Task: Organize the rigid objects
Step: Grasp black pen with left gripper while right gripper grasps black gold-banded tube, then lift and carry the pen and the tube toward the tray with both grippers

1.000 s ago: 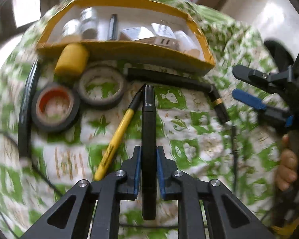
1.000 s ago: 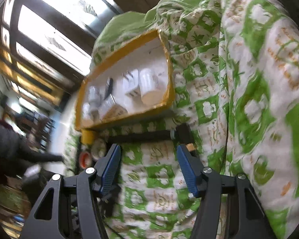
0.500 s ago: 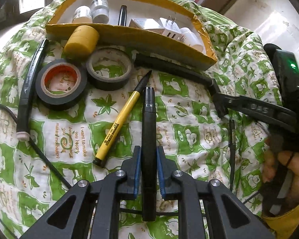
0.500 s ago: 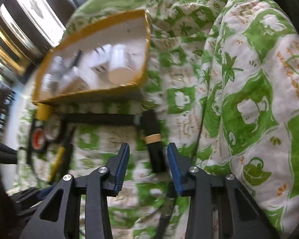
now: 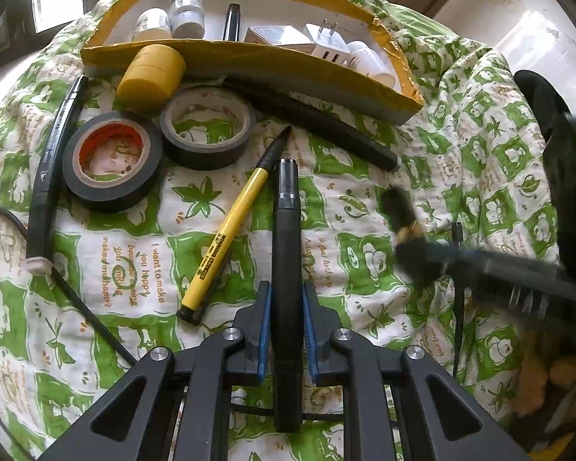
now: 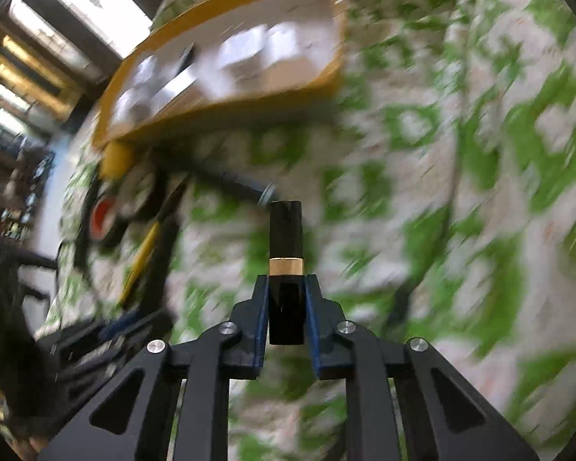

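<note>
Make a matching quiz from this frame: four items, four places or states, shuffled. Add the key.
Items:
1. black pen
2. black tube with gold band
3. yellow pen
4. wall plug

Places:
A. inside the yellow box
B. loose on the green patterned cloth
C. clamped in the left gripper
D. clamped in the right gripper

Pairs: 1-C, 2-D, 3-B, 4-A

both grippers, left (image 5: 287, 309) and right (image 6: 287, 299), jaws clamped tight on slim loads
</note>
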The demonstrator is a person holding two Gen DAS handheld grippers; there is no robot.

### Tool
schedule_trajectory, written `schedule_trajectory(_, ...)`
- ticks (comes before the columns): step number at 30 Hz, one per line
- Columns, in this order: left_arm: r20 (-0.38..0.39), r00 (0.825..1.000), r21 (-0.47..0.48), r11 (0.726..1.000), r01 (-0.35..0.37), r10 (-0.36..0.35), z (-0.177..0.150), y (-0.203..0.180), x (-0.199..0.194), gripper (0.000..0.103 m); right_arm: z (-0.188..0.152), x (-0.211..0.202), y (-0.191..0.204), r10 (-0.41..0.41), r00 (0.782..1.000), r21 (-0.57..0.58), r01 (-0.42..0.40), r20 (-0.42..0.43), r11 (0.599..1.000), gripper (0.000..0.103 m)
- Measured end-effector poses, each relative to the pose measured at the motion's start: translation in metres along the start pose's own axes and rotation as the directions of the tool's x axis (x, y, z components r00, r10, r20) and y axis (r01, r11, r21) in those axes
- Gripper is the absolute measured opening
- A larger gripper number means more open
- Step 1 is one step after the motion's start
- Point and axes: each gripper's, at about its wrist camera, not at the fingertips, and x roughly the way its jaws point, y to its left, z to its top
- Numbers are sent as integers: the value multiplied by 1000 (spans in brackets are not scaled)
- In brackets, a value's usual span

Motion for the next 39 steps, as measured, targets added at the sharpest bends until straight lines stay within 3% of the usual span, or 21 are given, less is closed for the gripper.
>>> schedule_trajectory(4, 0, 1000, 2, 1000, -4, 4, 0, -1, 1, 14, -8, 9, 8, 5, 999, -24, -6, -32, 1000, 17)
schedule_trajectory(15, 15, 1000, -27, 1000, 1, 0, 3, 5, -1, 14, 0, 3, -16, 80, 997, 65, -78, -20, 995, 17)
schedule_trajectory(21, 18, 1000, -51, 999, 5, -4, 4, 6, 0, 14, 1, 4, -16, 69, 997, 57, -68, -19, 996, 18)
schedule_trajectory(39, 45, 998, 9, 999, -34, 33, 2, 0, -3, 14, 1, 8, -1, 60, 998, 25, -60, 8, 998, 17)
